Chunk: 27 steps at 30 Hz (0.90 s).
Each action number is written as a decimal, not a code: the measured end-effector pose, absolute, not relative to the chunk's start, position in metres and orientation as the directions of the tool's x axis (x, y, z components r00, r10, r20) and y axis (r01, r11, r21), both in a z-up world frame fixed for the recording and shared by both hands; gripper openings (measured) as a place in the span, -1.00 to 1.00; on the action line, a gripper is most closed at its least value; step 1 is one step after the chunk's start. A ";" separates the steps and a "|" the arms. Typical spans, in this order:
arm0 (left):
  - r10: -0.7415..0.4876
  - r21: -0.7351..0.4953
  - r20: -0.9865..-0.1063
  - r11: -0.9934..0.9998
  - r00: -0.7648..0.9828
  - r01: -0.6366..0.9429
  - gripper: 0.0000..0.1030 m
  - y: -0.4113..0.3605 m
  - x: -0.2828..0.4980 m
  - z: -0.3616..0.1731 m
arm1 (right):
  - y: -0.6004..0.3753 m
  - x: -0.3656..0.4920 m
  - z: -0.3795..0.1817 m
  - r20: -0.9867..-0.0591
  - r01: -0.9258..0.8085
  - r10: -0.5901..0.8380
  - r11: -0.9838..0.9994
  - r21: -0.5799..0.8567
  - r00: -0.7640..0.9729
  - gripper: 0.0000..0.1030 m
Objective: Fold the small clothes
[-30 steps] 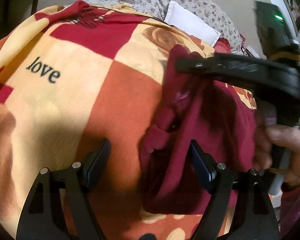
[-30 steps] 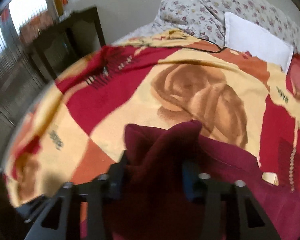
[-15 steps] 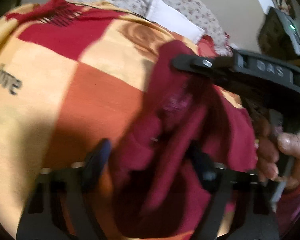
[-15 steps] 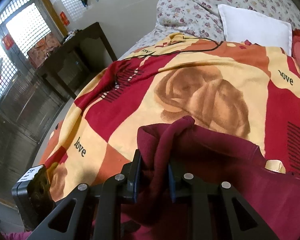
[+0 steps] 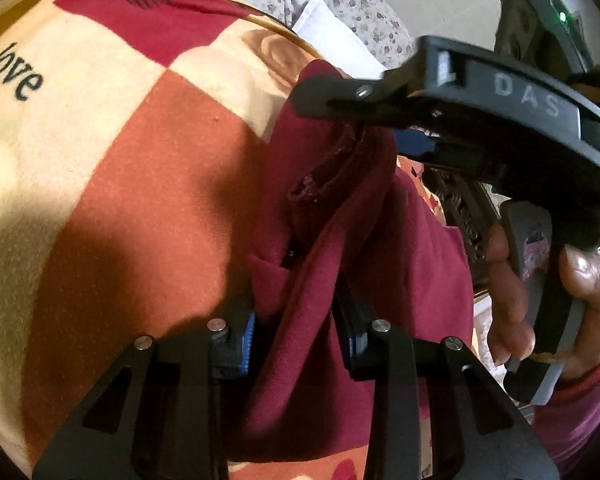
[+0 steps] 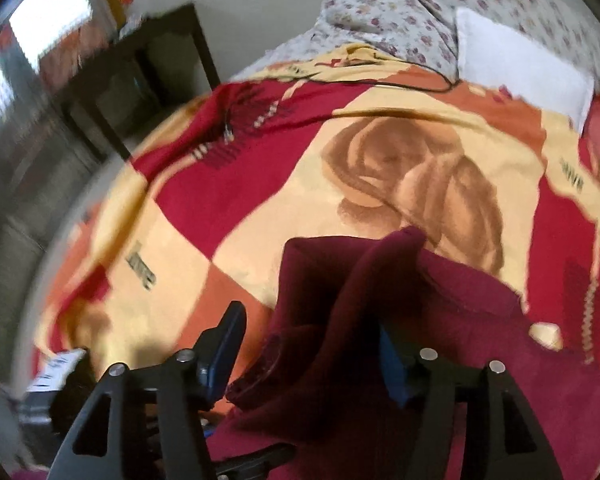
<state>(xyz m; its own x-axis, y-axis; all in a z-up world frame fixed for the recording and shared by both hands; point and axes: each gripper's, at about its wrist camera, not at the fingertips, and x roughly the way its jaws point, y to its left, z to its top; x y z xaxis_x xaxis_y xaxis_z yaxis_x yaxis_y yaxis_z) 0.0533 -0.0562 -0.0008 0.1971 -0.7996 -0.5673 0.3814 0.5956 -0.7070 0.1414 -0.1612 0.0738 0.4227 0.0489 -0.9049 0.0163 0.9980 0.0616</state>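
A dark maroon garment (image 5: 340, 280) is lifted in a bunch above the patterned blanket (image 5: 120, 160). My left gripper (image 5: 300, 332) is shut on a fold of it near its lower part. My right gripper (image 6: 308, 344) has its jaws apart, with the maroon cloth (image 6: 340, 320) draped between them. In the left wrist view the right gripper (image 5: 324, 100) sits over the garment's top edge, held by a hand (image 5: 540, 300). The garment's lower part is hidden behind both grippers.
The blanket (image 6: 380, 160) with rose and "love" prints covers the bed. A white pillow (image 6: 520, 68) and a floral pillow (image 6: 400, 12) lie at the head. A dark table (image 6: 140, 64) stands beside the bed on the left.
My left gripper has closed onto the maroon cloth. My right gripper, shut on the cloth half a second ago, has opened its jaws. The garment hangs higher.
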 end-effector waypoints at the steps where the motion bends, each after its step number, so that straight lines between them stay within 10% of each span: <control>1: -0.801 -0.712 -0.566 0.595 0.196 0.374 -0.38 -0.056 0.055 -0.003 | -0.157 0.143 0.072 -0.910 0.009 0.025 0.999 0.032 0.413 0.22; 9: -0.809 -0.735 -0.555 0.585 0.192 0.342 -0.28 -0.056 0.061 -0.007 | -0.147 0.153 0.056 -0.908 -0.006 -0.088 0.995 -0.099 0.410 0.31; 14: -0.809 -0.732 -0.557 0.585 0.188 0.351 -0.14 -0.057 0.062 -0.007 | -0.169 0.143 0.066 -0.888 0.004 0.008 1.000 0.011 0.459 -0.42; 21: -0.784 -0.688 -0.582 0.615 0.213 0.386 0.17 -0.068 0.056 0.001 | -0.190 0.129 0.083 -0.873 0.016 0.118 0.990 0.143 0.474 -0.58; 27: -0.808 -0.718 -0.547 0.588 0.219 0.372 -0.43 -0.064 0.051 -0.001 | -0.187 0.127 0.081 -0.880 0.049 0.117 0.986 0.157 0.460 -0.58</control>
